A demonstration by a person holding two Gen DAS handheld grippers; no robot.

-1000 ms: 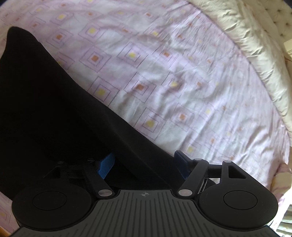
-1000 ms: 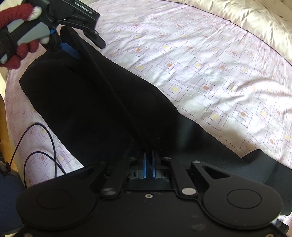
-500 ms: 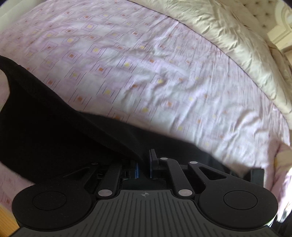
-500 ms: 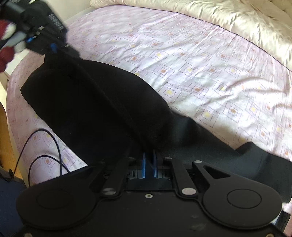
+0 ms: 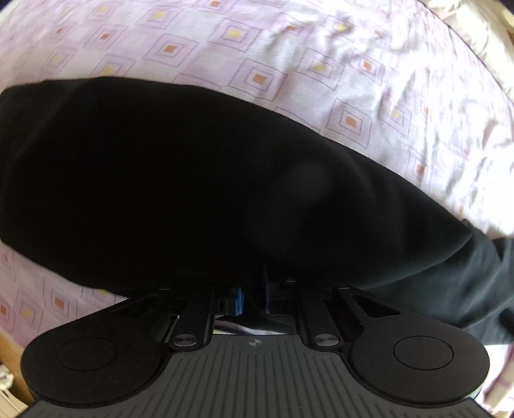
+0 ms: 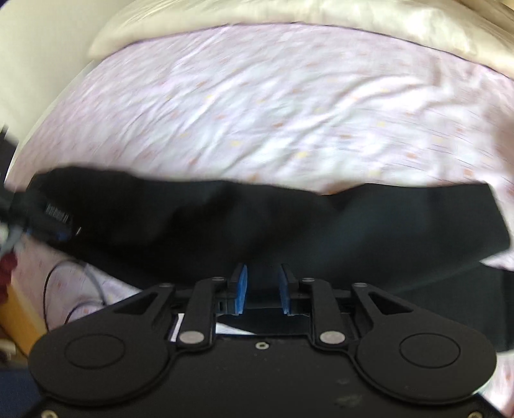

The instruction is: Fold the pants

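The black pants [image 5: 192, 180] lie folded lengthwise across the pink patterned bed sheet [image 5: 321, 64]. My left gripper [image 5: 252, 294] has its blue pads close together with black cloth between them, low over the sheet. In the right wrist view the pants [image 6: 257, 218] form a dark band across the bed. My right gripper [image 6: 261, 287] has its blue pads [image 6: 241, 286] apart, with black cloth in the gap between them. The left gripper [image 6: 54, 222] also shows at the far left of that view, at the pants' end.
A cream duvet [image 6: 289, 19] is bunched along the far side of the bed. A dark cable [image 6: 64, 289] loops on the sheet near the bed's left edge, beside a wooden bed frame [image 6: 19, 315]. The right wrist view is motion-blurred.
Both grippers have swung down and over with the cloth, laying the pants flat in a band. The right gripper's pads have parted. The left gripper closed on the cloth half a second ago.
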